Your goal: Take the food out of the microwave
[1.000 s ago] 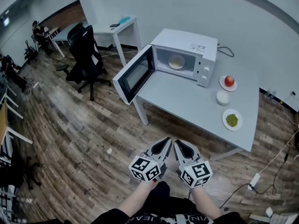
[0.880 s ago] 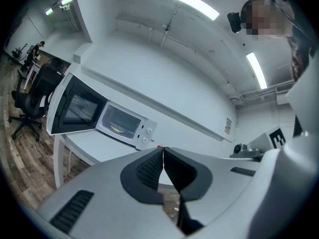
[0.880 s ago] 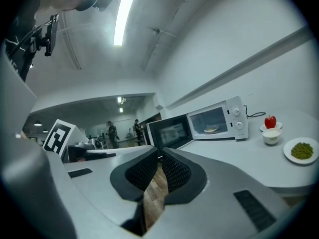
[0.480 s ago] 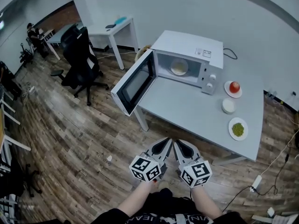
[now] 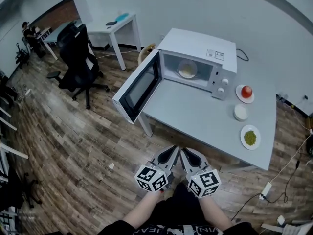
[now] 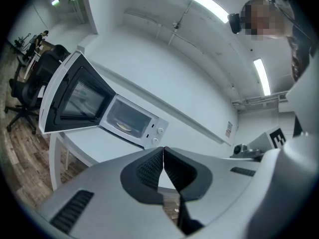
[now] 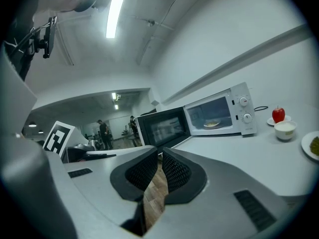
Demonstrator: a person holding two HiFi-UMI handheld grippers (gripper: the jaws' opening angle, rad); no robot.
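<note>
1. Plank floor [image 5: 73, 146], with a black chair [image 5: 78, 53] at left.
2. Grey worktop [image 5: 205, 116] carries the open microwave [image 5: 200, 48], with the food [image 5: 187, 69] inside; its top label [image 5: 218, 56] is unreadable.
3. Left gripper [image 5: 172, 151] and right gripper [image 5: 187, 152] are pressed together, empty, over the floor.

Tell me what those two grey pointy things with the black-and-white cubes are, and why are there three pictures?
They are tongs that a person holds, one in each hand: the left tongs and the right tongs. Both are shut and hold nothing. One picture comes from a camera on the person's head, looking down. The other two come from little cameras riding on each pair of tongs. Ahead is a grey table with a white microwave, its door open and a plate of food inside. Beside it sit a plate with something red, a white bowl and a plate of green food.
</note>
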